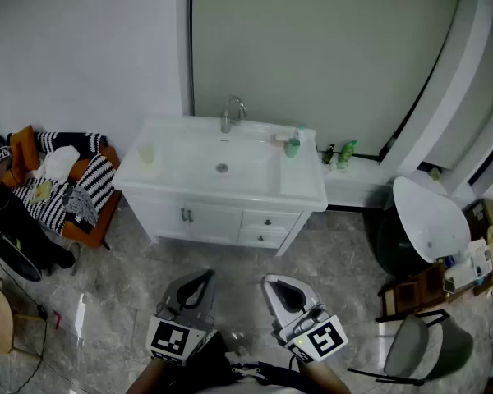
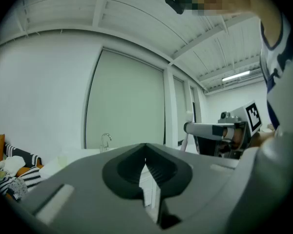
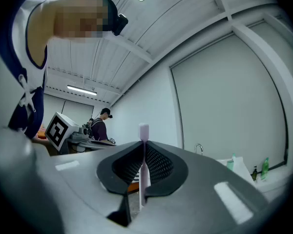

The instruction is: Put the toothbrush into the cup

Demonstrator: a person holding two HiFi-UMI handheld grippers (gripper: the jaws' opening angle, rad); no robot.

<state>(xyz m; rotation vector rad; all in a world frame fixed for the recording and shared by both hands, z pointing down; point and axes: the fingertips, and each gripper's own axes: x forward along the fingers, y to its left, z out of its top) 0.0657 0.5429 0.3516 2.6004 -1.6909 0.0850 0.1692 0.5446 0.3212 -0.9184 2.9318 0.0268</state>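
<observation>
Presently a toothbrush (image 3: pixel 143 130) is being clamped by the right gripper (image 3: pixel 143 155); the left gripper (image 2: pixel 146 155) is being held shut, empty, both well back from the sink (image 1: pixel 189 150)

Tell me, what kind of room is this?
It looks like a bathroom, or a corner set up as one. There is a white washbasin cabinet with a curved chrome tap, a small green plastic bottle standing on its top, and a grey marbled tile floor.
</observation>
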